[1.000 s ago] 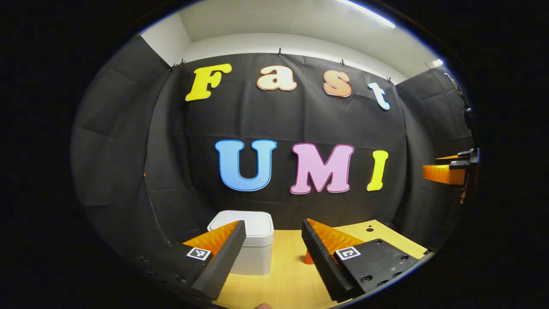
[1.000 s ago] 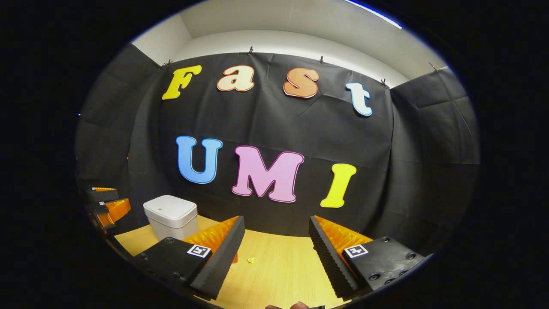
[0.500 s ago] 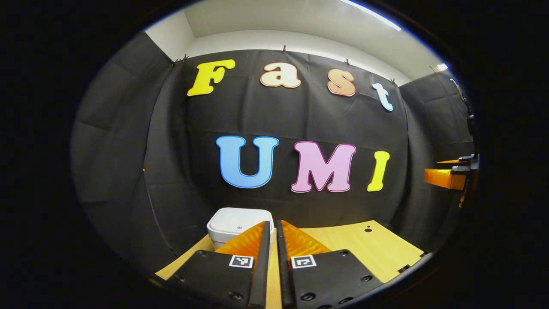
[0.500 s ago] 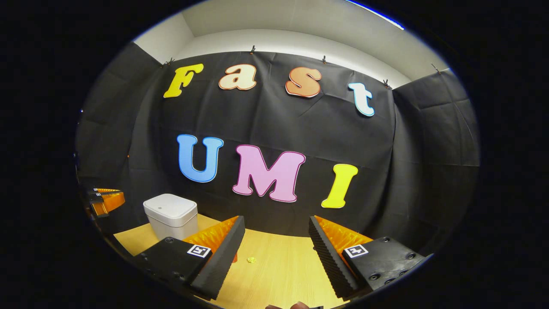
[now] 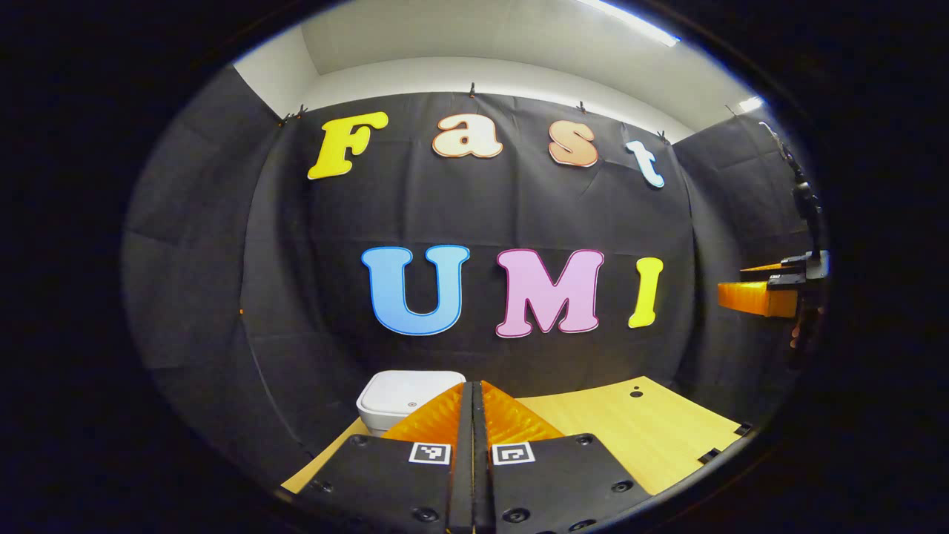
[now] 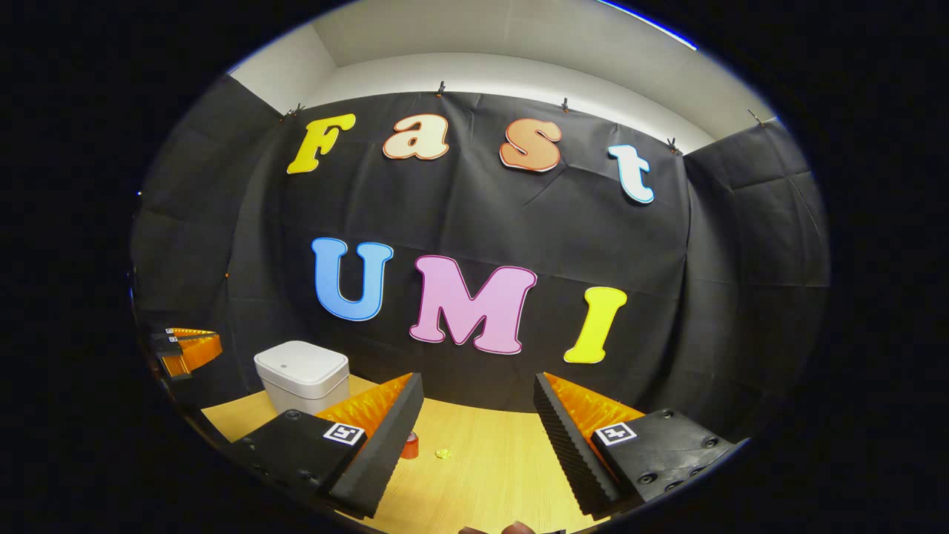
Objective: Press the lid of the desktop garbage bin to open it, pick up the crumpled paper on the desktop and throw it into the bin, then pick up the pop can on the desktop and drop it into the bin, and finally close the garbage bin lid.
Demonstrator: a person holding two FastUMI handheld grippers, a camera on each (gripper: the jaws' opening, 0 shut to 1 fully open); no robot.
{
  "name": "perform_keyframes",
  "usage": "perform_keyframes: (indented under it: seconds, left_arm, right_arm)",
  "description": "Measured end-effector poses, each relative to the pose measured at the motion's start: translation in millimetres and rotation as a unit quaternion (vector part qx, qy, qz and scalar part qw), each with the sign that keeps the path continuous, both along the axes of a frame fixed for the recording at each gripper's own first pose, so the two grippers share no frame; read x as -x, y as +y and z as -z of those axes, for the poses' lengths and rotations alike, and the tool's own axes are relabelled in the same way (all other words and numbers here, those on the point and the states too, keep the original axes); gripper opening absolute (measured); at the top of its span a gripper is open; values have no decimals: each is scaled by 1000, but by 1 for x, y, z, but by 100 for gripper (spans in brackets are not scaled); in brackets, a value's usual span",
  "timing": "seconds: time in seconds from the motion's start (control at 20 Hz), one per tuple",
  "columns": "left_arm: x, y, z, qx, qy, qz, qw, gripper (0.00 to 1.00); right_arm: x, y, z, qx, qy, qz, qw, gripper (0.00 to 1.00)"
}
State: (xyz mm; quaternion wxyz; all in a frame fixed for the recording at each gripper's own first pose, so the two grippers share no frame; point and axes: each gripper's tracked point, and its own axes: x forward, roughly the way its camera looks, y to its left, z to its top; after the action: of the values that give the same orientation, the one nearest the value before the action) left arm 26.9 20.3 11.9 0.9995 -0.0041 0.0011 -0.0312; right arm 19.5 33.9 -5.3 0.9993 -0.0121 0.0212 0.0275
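Observation:
The white desktop bin (image 5: 400,391) stands at the table's back left with its lid down; it also shows as the bin (image 6: 302,367) in the right gripper view. My left gripper (image 5: 472,393) is shut on nothing, raised above the table, its tips overlapping the bin's right side. It appears as the left gripper (image 6: 215,343) beyond the bin, at the far left. My right gripper (image 6: 477,386) is open and empty. Past its left finger an orange-red pop can (image 6: 410,445) stands on the table, partly hidden. A small yellow crumpled paper (image 6: 443,453) lies just right of the can.
The wooden table (image 5: 637,430) runs back to the black cloth wall, with a small hole near its far right corner. The right gripper (image 5: 730,285) hovers at the far right in the left gripper view. A fingertip shows at the bottom edge of the right gripper view.
My left gripper went from open to fully shut and tilted up a little. The right gripper shifted slightly, so the pop can now shows beside its left finger.

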Motion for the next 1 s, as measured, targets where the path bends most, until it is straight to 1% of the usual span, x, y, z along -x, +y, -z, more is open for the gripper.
perform_keyframes:
  seconds: [0.15, 0.25, 0.3, 0.35, 0.45, 0.55, 0.65, 0.8, 1.0]
  left_arm:
    - [-14, 4, 3, -5, 10, 3, 1000, 6]
    - [-33, 12, 7, -4, 21, 4, 1000, 6]
    - [-44, 19, 10, 1, 30, 1, 1000, 6]
    - [-58, 28, 12, 6, 40, -2, 999, 5]
    - [-88, 46, 20, 10, 60, -13, 998, 6]
    - [-116, 66, 32, 10, 87, -24, 996, 6]
    - [-146, 76, 49, 13, 118, -26, 993, 6]
    - [-186, 96, 81, -3, 169, -41, 985, 5]
    - [-223, 110, 111, -19, 211, -57, 976, 6]
  right_arm:
    - [-1, 4, 0, 4, 0, -3, 1000, 96]
    - [-1, 3, 1, 7, 2, -4, 1000, 96]
    - [-2, 2, 1, 9, 3, -2, 1000, 100]
    - [-3, -1, 1, 11, 2, 1, 1000, 96]
    - [-5, -3, 1, 9, 5, 7, 1000, 96]
    - [-6, 0, 5, 7, 11, 5, 1000, 96]
    - [-9, 6, 4, 12, 9, -8, 1000, 96]
    - [-24, 12, 2, 33, 4, -27, 999, 96]
    - [-45, 19, 3, 30, 6, -50, 998, 96]
